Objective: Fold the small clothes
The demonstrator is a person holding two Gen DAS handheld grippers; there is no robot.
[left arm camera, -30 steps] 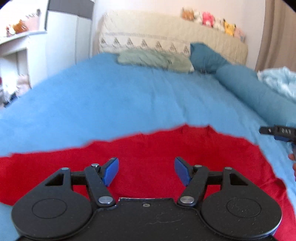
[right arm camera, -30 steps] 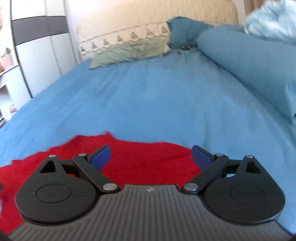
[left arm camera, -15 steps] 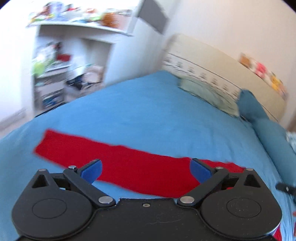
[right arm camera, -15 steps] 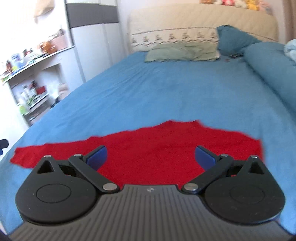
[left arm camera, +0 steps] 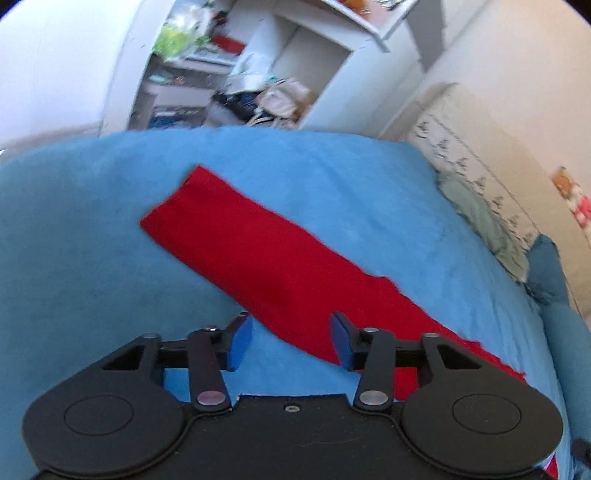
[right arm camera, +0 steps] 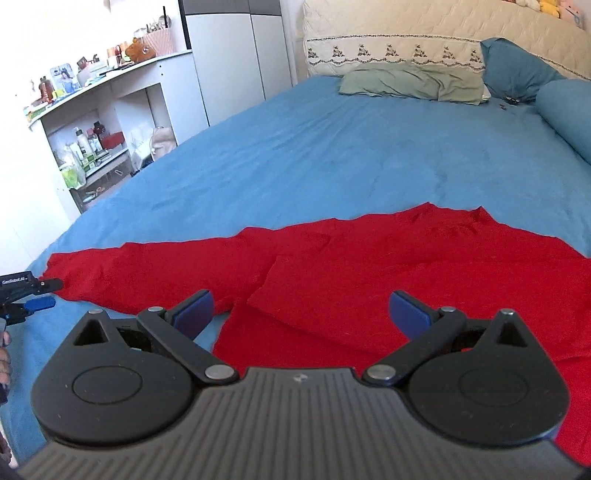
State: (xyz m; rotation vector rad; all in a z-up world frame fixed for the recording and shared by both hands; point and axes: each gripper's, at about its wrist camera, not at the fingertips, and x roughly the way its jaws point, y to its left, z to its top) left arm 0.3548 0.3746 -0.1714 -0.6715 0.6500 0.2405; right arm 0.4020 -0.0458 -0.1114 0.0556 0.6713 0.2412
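Left gripper (left arm camera: 290, 341): your jaws are closing, nothing pinched yet; sleeve edge lies between the pads.
Right gripper (right arm camera: 299, 310): jaws spread wide, empty, above the garment.
Red garment (right arm camera: 369, 266): flat on your blue bedspread (right arm camera: 351, 147) (sleeve stretched leftward).
Green pillow (right arm camera: 410, 83): against the headboard.
Shelves (right arm camera: 99, 136): cluttered, beside the bed.

Blue bed (right arm camera: 332, 155); green pillow (right arm camera: 410, 83) at its head against cream headboard (right arm camera: 424, 33); cluttered white shelves (right arm camera: 96, 122) beside bed's left edge; grey-white wardrobe (right arm camera: 232, 55) behind them.
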